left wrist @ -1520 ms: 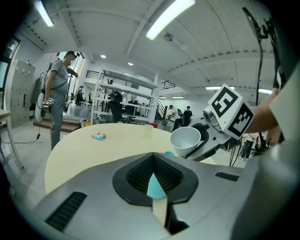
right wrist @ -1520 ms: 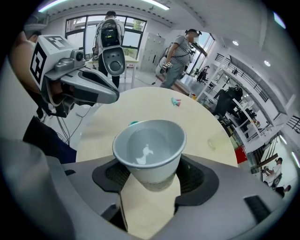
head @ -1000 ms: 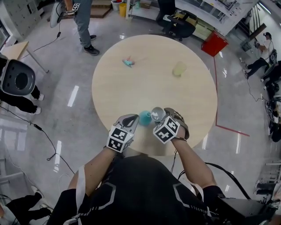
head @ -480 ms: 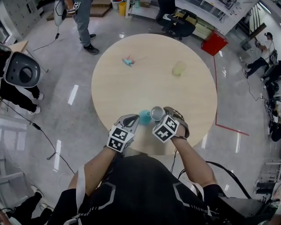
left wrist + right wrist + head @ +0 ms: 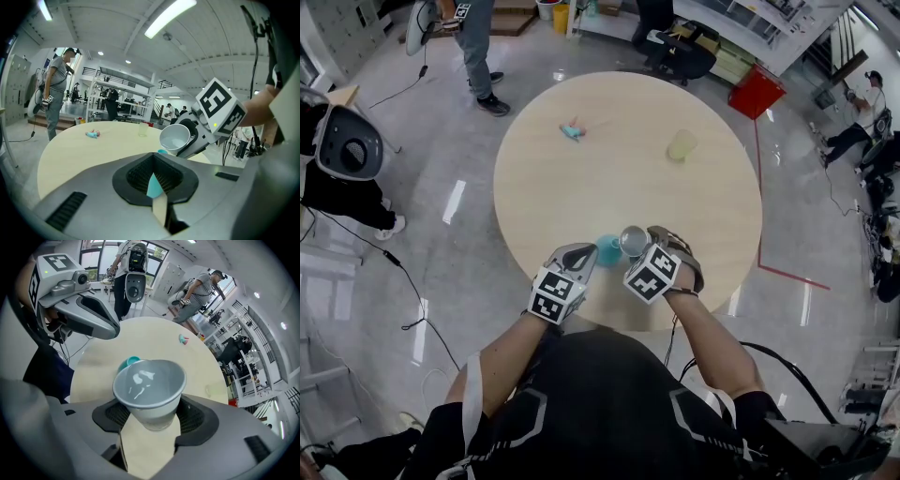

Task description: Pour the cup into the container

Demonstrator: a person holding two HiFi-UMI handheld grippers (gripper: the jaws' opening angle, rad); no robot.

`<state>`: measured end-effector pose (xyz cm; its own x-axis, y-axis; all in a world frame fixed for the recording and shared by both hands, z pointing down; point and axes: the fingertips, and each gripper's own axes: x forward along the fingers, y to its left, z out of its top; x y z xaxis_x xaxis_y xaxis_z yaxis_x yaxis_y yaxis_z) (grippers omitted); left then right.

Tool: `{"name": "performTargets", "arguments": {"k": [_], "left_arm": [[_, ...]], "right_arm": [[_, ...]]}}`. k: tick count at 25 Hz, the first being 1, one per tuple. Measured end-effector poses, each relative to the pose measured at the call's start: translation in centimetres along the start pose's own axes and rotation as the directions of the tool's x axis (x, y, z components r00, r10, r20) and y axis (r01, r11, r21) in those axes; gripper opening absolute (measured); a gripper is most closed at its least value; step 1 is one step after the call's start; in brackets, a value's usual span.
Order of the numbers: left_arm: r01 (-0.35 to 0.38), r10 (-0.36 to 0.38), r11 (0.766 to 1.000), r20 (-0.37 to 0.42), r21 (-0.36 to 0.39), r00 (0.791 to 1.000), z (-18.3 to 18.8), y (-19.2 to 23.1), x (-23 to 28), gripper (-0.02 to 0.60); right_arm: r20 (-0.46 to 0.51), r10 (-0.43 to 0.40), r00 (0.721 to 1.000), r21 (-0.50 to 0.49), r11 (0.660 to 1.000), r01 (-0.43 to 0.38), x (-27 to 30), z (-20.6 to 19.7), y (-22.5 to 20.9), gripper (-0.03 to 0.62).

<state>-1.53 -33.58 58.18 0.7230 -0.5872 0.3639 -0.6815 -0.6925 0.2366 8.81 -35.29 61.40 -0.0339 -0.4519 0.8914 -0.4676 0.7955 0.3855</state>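
Right gripper view: right gripper [image 5: 150,425] is pinching the cup [image 5: 149,389], holding it tilted just by the teal container [image 5: 130,362] near the table [image 5: 154,345] edge. Left gripper [image 5: 157,190] is sitting pressed together beside the container.

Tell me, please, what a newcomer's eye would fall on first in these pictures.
First, the right claw gripping a white cup, tipped toward the teal container at the near edge of the round table. Next, the left claw, which seems to be shut on that container's side. Far across the table are a pale cup and a small teal thing.
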Motion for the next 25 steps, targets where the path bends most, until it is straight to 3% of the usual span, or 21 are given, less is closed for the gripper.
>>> {"name": "performTargets", "arguments": {"k": [25], "left_arm": [[-0.008, 0.009, 1.000, 0.008, -0.012, 1.000, 0.31, 0.19, -0.18, 0.002]], "right_arm": [[-0.014, 0.005, 1.000, -0.044, 0.999, -0.005, -0.67, 0.33, -0.14, 0.305]]}}
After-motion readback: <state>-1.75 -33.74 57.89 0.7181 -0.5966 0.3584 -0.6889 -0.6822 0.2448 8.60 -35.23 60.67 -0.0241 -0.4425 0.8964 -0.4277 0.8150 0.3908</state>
